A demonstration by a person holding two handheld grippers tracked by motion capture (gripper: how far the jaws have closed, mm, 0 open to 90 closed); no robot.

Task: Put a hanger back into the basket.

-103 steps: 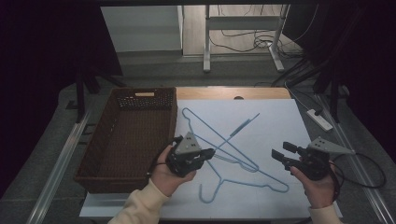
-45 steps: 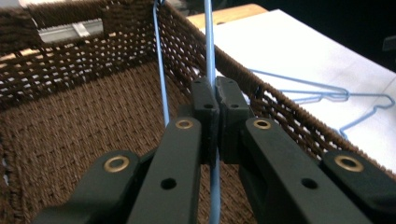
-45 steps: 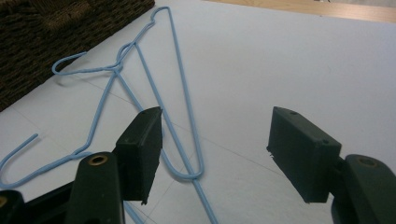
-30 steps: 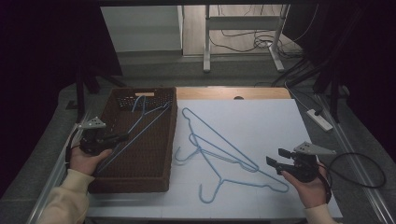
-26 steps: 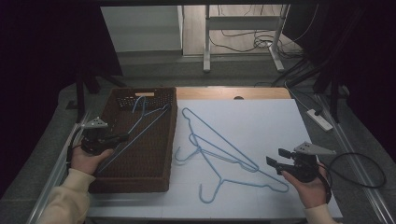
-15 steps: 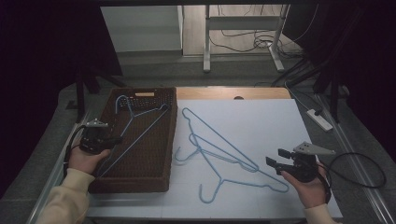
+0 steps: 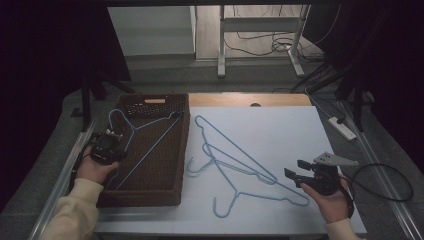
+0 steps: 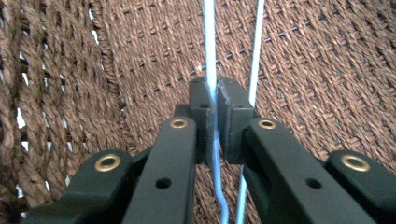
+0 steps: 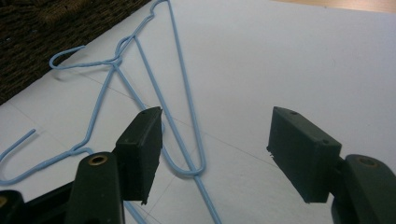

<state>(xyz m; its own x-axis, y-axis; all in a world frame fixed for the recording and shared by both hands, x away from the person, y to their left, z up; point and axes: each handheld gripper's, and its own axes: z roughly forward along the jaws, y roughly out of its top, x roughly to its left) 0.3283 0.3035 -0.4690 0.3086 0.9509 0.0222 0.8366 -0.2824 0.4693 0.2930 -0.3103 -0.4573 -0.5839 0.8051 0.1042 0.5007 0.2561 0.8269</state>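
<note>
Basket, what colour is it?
Dark brown and woven, the basket shows best in the left gripper view.

Left gripper (image 8: 215, 109) pinches blue hanger wire (image 8: 209, 51) over basket (image 8: 327, 70)

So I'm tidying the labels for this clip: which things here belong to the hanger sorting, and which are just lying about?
Part of the job:
- blue hanger pinched in the left gripper
- brown woven basket under it
- two blue hangers on the white sheet
- right gripper, jaws apart

Lying about:
- power strip at the table's right edge
- cables on the floor
</note>
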